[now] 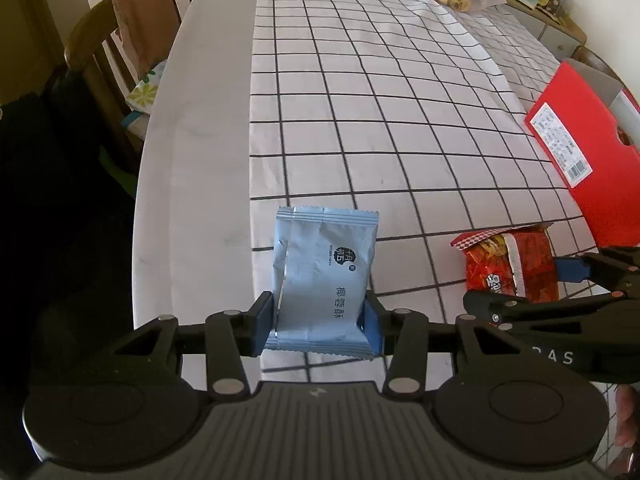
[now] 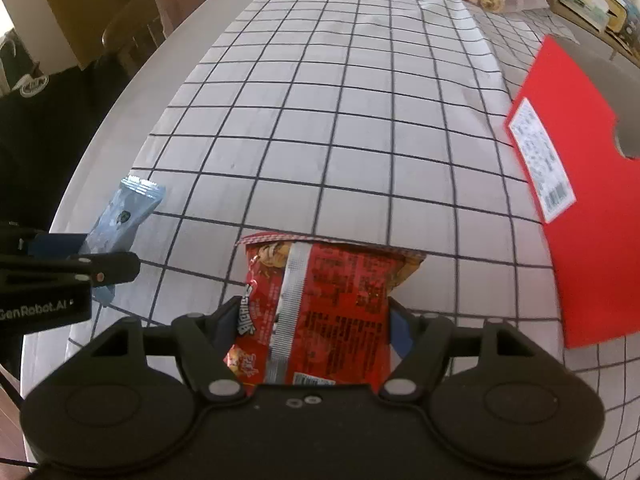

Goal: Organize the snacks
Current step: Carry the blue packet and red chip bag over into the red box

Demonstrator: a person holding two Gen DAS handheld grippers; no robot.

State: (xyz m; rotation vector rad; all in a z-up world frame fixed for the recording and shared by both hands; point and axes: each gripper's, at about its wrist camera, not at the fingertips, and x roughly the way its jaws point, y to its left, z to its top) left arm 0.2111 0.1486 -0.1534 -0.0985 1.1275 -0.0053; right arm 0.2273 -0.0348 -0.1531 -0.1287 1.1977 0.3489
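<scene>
Left gripper (image 1: 320, 322) pinches light-blue snack packet (image 1: 326, 276), lifted above checked tablecloth (image 1: 360, 120). Right gripper (image 2: 312, 328) jaws straddle red snack bag (image 2: 332, 304); contact unclear. Red box (image 2: 592, 208) to their right.

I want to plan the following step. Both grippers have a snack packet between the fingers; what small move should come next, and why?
Probably lift the red packet in the right gripper toward the red box; it lies nearest.

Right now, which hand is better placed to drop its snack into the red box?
Right. The right gripper with the red snack packet sits beside the red box; the left gripper with the blue packet is farther away.
</scene>
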